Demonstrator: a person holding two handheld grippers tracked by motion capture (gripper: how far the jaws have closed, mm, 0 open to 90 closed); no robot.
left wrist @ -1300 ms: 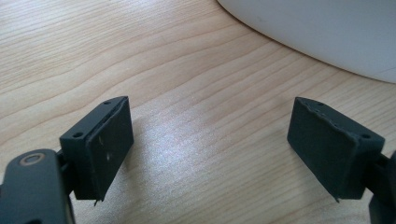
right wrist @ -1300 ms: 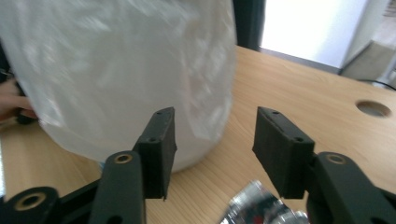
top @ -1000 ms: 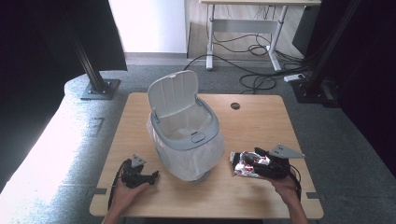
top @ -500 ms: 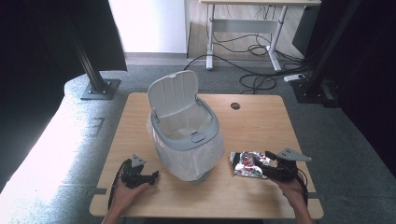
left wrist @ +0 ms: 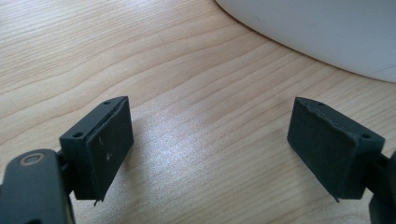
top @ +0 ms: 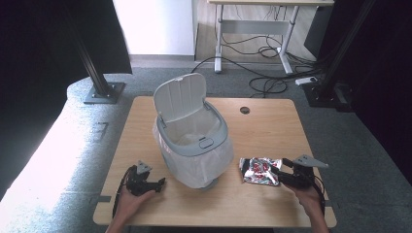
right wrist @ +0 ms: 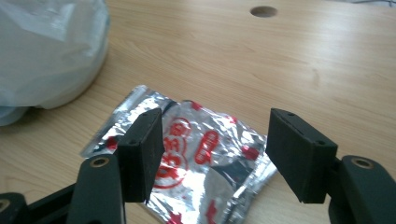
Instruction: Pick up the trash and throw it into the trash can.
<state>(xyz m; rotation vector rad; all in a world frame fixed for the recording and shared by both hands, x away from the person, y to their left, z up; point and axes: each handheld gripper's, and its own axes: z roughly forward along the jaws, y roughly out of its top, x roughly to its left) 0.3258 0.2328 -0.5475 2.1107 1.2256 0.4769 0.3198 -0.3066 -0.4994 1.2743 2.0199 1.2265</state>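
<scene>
One open right gripper (right wrist: 212, 154) over foil packet (right wrist: 196, 154)

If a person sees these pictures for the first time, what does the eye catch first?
Probably the white bin at the middle of the wooden table, its lid up and a plastic bag lining it. Next comes the shiny silver and red wrapper lying flat to its right, with the right gripper open over it. The left gripper rests open near the bin.
</scene>
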